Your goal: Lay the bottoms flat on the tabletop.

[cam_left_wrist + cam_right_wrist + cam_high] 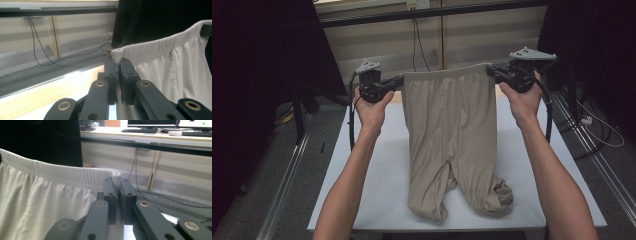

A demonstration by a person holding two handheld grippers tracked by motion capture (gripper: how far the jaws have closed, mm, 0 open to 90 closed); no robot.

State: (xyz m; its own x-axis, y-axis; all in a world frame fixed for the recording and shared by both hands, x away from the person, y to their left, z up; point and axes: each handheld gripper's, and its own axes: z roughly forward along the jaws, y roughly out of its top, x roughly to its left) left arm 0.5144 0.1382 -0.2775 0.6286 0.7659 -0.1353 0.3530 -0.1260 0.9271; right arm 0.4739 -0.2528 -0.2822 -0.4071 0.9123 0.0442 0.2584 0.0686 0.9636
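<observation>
We hold the beige trousers (447, 135) up by the waistband, left claw (399, 81) and right claw (490, 71) each clamped on a corner, legs trailing on the white counter (377, 175); next, we judge, lay them flat.

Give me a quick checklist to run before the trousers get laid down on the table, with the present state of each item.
1. Left gripper shut on the waistband corner: ok.
2. Right gripper shut on the other corner: ok.
3. Waistband stretched level between the two: ok.
4. Beige trousers hang untwisted: ok at the top.
5. Leg ends flat on the white table: not ok, both are bunched.
6. Room on the table beyond the trousers: cannot tell.
</observation>
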